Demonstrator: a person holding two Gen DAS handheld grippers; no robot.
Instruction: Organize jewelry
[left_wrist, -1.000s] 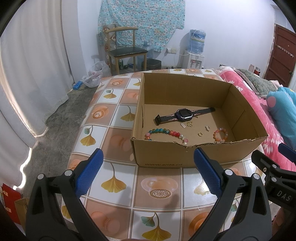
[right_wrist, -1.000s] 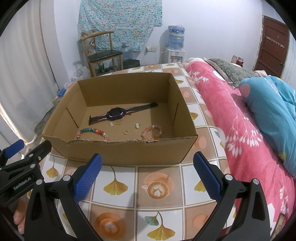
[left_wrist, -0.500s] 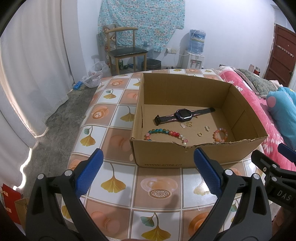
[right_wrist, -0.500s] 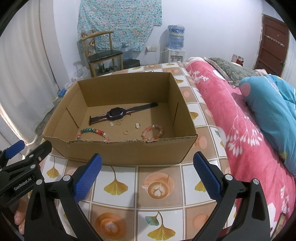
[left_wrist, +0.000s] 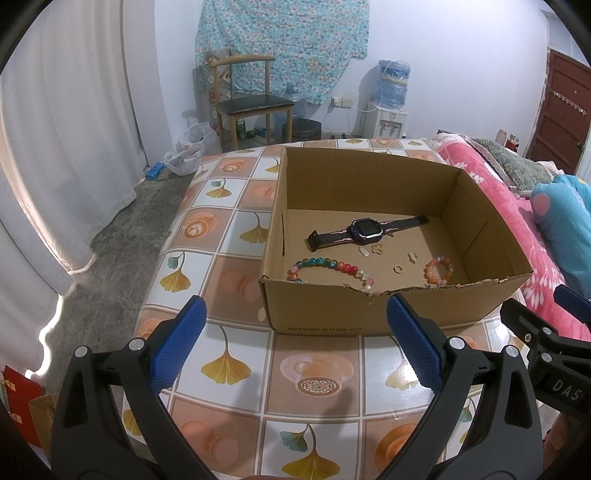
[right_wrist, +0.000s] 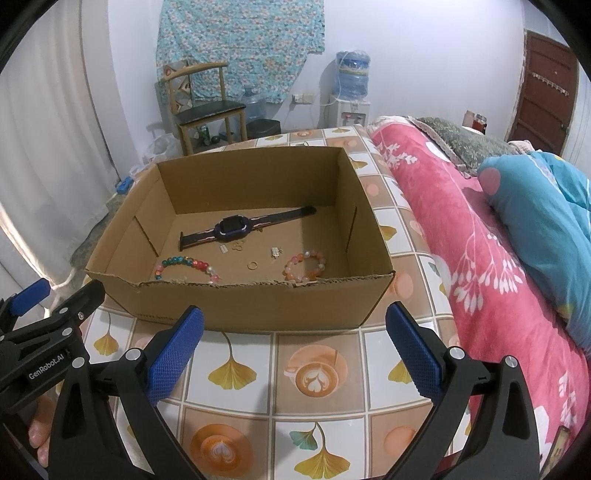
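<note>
An open cardboard box (left_wrist: 369, 314) (right_wrist: 258, 302) stands on the tiled table. Inside lie a dark smartwatch (left_wrist: 364, 229) (right_wrist: 236, 226), a multicoloured bead bracelet (left_wrist: 328, 266) (right_wrist: 188, 265), a pink-orange bead bracelet (left_wrist: 439, 269) (right_wrist: 304, 265), a gold ring (left_wrist: 398, 268) (right_wrist: 252, 264) and small earrings (left_wrist: 376, 249) (right_wrist: 275, 252). My left gripper (left_wrist: 295, 343) is open and empty, held in front of the box's near wall. My right gripper (right_wrist: 293, 347) is open and empty, also in front of the box.
The table (left_wrist: 229, 236) has a ginkgo-leaf tile cover. A pink bedspread (right_wrist: 461, 229) and blue pillow (right_wrist: 535, 206) lie on the right. A wooden chair (left_wrist: 251, 99) and water dispenser (left_wrist: 388, 107) stand behind. White curtains (left_wrist: 55, 147) hang on the left.
</note>
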